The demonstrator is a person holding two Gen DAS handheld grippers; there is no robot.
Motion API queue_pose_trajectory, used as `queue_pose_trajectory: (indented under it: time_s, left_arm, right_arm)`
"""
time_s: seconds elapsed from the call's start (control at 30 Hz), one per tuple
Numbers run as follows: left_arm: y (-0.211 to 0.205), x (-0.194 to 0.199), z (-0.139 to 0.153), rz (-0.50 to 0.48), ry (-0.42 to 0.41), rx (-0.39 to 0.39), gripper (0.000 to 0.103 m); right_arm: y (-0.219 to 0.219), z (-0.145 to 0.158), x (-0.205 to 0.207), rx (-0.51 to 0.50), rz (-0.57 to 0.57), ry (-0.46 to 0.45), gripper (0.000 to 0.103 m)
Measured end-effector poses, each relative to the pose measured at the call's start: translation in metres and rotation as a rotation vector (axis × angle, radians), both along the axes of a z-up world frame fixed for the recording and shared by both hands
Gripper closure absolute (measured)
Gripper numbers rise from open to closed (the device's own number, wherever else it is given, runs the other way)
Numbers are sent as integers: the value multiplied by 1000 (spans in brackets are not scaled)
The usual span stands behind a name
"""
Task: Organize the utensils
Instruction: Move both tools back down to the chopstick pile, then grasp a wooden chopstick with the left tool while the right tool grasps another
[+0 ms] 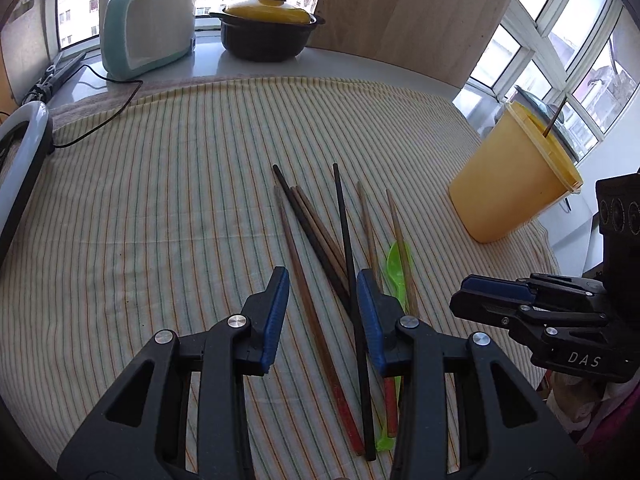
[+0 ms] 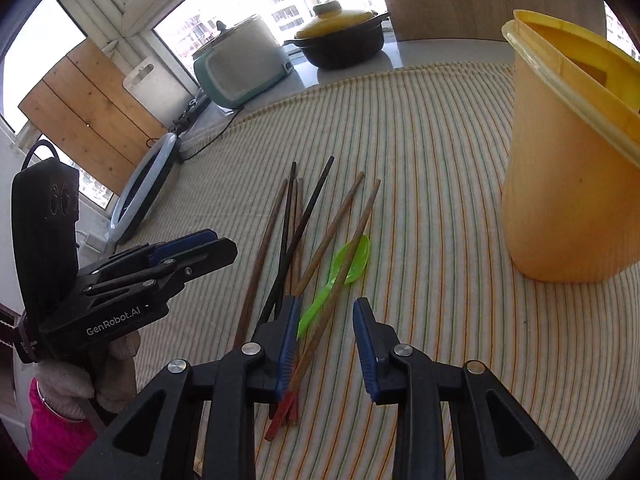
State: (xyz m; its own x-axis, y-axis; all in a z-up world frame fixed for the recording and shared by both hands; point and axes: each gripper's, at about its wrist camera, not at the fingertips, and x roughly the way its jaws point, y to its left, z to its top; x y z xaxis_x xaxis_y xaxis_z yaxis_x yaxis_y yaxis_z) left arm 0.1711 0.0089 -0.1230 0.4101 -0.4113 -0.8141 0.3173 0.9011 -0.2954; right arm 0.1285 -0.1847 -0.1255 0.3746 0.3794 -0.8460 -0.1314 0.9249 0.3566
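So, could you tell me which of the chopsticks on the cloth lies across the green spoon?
The light brown chopstick farthest toward the yellow container; it crosses the green spoon, while the others lie clear of it.

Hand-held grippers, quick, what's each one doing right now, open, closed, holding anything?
Left hand-held gripper: open, holding nothing, poised over the chopsticks.
Right hand-held gripper: open, holding nothing, above the green spoon.

Daylight came through wide windows (image 1: 576, 52) behind the table (image 1: 160, 184), which was covered in striped cloth; a wooden board (image 2: 92, 116) leaned at its far edge.
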Motion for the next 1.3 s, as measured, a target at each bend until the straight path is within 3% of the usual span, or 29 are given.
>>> queue_pose_trajectory:
  time_s: [0.43, 1.0, 1.3]
  left_arm:
    - [-6, 20, -23, 4, 96, 48, 81]
    - [-22, 40, -36, -7, 88, 133, 93]
    - [-13, 40, -37, 10, 86, 103, 98]
  right_arm:
    - [7, -20, 16, 31, -41, 73, 82]
    - [5, -37, 33, 27, -74, 124, 87]
    - [5, -34, 32, 29, -65, 109, 97]
